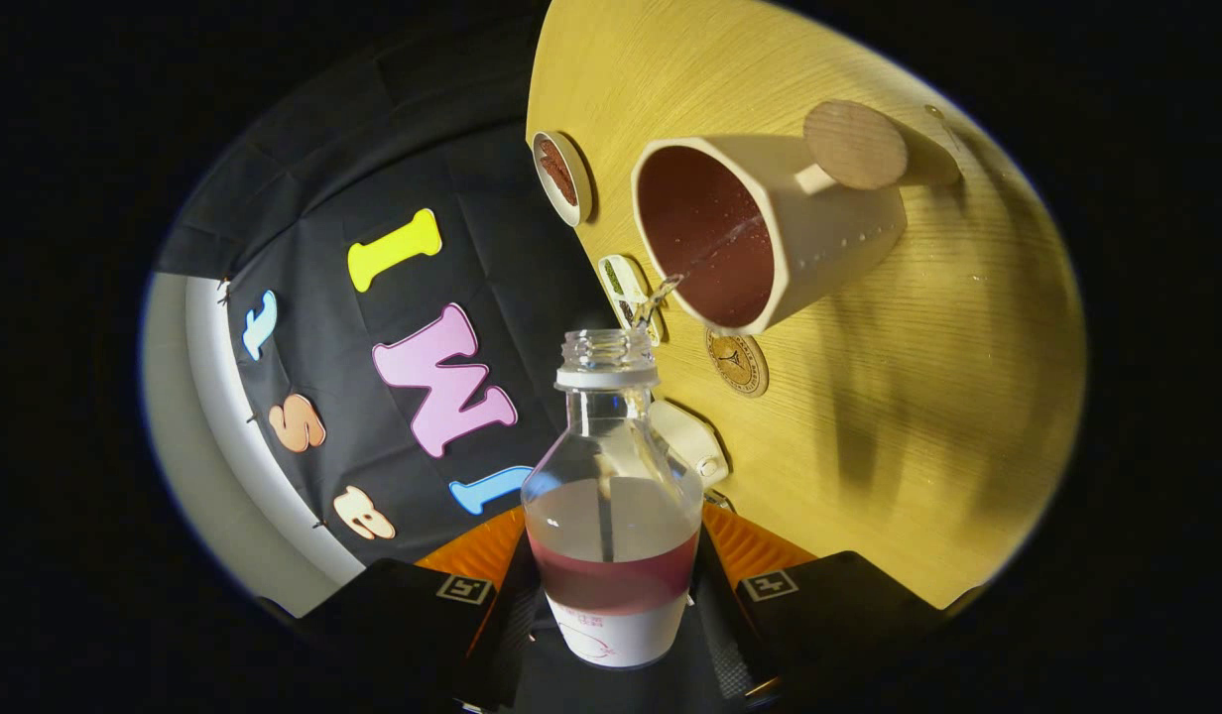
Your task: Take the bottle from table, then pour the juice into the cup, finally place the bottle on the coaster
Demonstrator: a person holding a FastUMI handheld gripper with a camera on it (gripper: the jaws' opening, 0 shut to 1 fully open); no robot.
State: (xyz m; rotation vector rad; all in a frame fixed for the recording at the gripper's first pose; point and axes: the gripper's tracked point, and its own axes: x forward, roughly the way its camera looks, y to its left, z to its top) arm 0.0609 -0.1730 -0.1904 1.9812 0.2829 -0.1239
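Clear bottle (pixel 611 496) clamped in my tongs (pixel 611 595), tipped at the cup (pixel 770 233) on the tabletop (pixel 918 397), juice trickling in — next I level it, then find the coaster (pixel 737 362).

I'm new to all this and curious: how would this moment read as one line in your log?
stage: pouring | gripper: shut on bottle | bottle: tilted, uncapped | stream: entering cup | coaster: bare

bottle (pixel 612 516) base hidden between hand-held gripper (pixel 611 595) fingers, label unreadable
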